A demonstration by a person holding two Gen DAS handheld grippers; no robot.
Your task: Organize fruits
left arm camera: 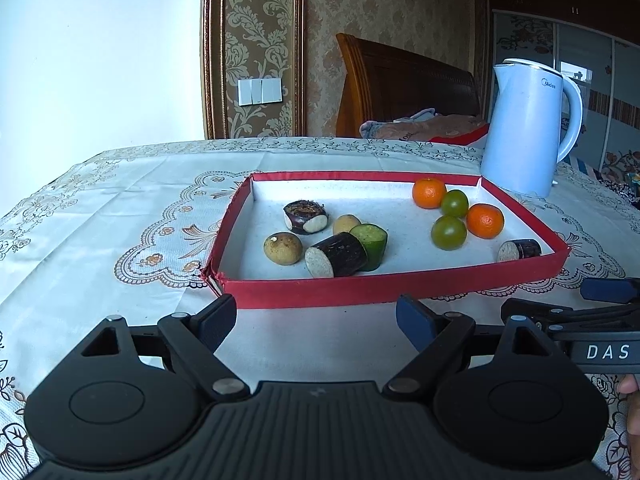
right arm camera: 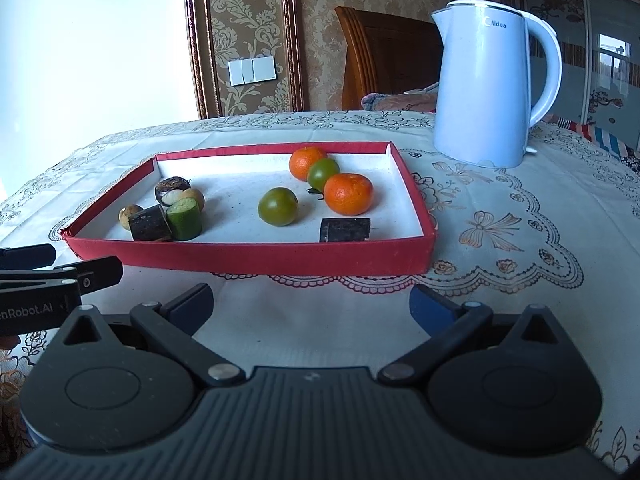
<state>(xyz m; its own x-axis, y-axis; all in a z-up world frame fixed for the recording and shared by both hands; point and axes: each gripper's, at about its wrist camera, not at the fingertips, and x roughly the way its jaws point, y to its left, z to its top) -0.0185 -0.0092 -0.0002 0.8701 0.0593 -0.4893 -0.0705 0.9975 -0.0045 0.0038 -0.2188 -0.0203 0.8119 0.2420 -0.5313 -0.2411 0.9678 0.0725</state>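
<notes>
A red-walled tray (left arm camera: 360, 289) (right arm camera: 248, 257) lies on the table. On its left are a dark sugarcane piece (left arm camera: 336, 255) (right arm camera: 150, 223), a green cucumber piece (left arm camera: 372, 240) (right arm camera: 184, 218), a water chestnut (left arm camera: 306, 217) (right arm camera: 171, 191) and brown longans (left arm camera: 283, 248). On its right are two oranges (left arm camera: 485, 221) (right arm camera: 348, 194), two green tomatoes (left arm camera: 449, 232) (right arm camera: 278, 206) and another sugarcane piece (left arm camera: 520, 249) (right arm camera: 345, 230). My left gripper (left arm camera: 316, 320) is open and empty in front of the tray. My right gripper (right arm camera: 312, 306) is open and empty, also in front of it.
A light blue electric kettle (left arm camera: 528, 128) (right arm camera: 488, 84) stands behind the tray's right corner. A lace-patterned cloth (right arm camera: 520, 220) covers the table. A wooden headboard and bedding (left arm camera: 400, 92) lie beyond the far edge. Each gripper shows at the side of the other's view.
</notes>
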